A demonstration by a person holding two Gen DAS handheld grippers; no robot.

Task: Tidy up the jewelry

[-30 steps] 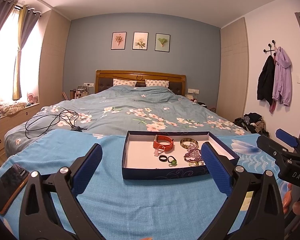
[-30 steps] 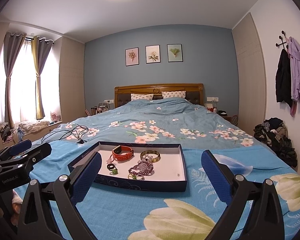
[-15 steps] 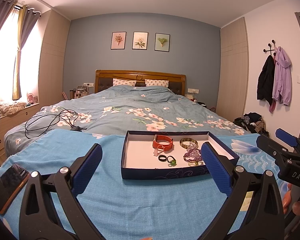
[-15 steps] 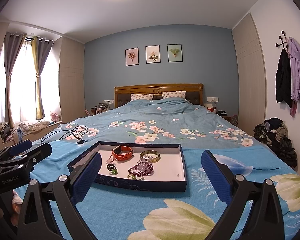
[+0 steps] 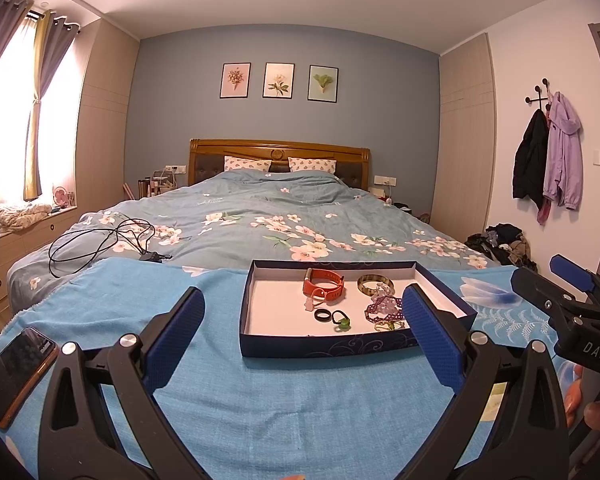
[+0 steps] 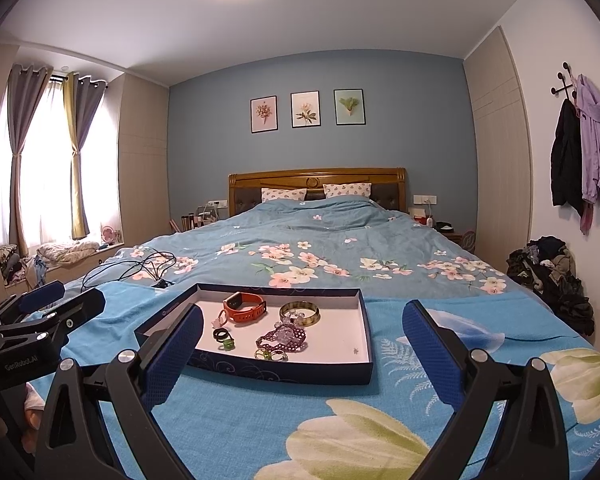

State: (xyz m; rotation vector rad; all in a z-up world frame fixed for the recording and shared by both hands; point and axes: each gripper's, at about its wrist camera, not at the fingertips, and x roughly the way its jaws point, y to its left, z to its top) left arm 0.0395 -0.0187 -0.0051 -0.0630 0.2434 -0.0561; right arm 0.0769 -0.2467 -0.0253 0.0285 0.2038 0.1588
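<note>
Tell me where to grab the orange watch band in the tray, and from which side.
Probably from above, with the right gripper, whose jaws stand open. The orange watch band lies as a closed loop on the floor of the blue tray, near the far wall, apart from the amber bangle. Pinch the near arc of the strap across its thickness, one jaw inside the loop, one outside; the tray walls block a sideways approach.

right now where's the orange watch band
The orange watch band lies inside the navy box, toward its far side, left of the greenish bangle and beyond the black ring.
</note>
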